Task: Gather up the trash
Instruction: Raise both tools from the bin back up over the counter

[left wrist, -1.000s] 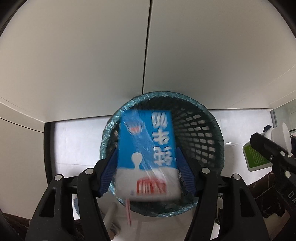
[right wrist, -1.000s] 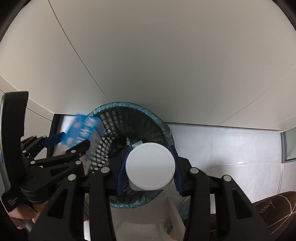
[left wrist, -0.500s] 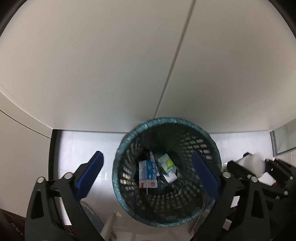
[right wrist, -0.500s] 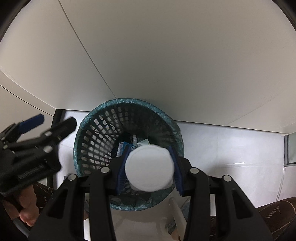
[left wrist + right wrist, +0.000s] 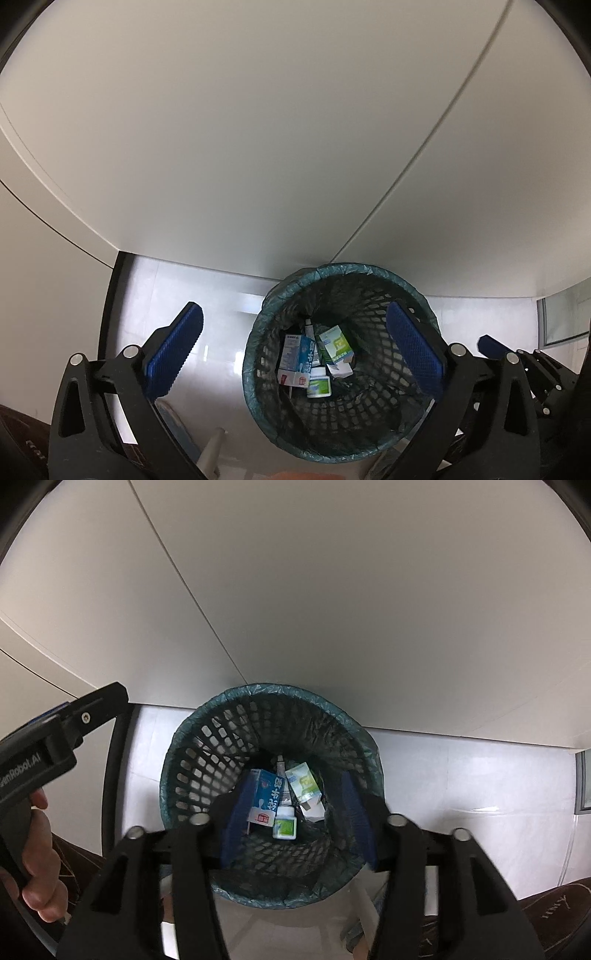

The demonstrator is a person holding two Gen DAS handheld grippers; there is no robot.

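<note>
The bottle [image 5: 284,821] lay in the bin [image 5: 192,771], cap pointing far, beside the blue carton [image 5: 266,795]. Both the left tongs [image 5: 291,347] and the right tongs [image 5: 295,808] had just been opening, empty. Bin bottom stayed dim.

Bin [image 5: 258,354] floor: mostly covered by the trash lying on it, mesh dark.
Blue carton [image 5: 266,795]: print too small to read; left edge behind the right gripper's [image 5: 297,814] pad in the right wrist view.
Green box [image 5: 335,346]: lower end tucked under white card; label unreadable.
Small bottle [image 5: 319,382]: label text too small to tell.
Thin tube [image 5: 280,762] at 12 o'clock in the bin: only its tip shows.
Hand [image 5: 37,864] at 8 o'clock: cut by the picture's edge, fingers partly behind the handle.
Right gripper pads: blurred.
Objects under the bin at 6 o'clock: unclear.
</note>
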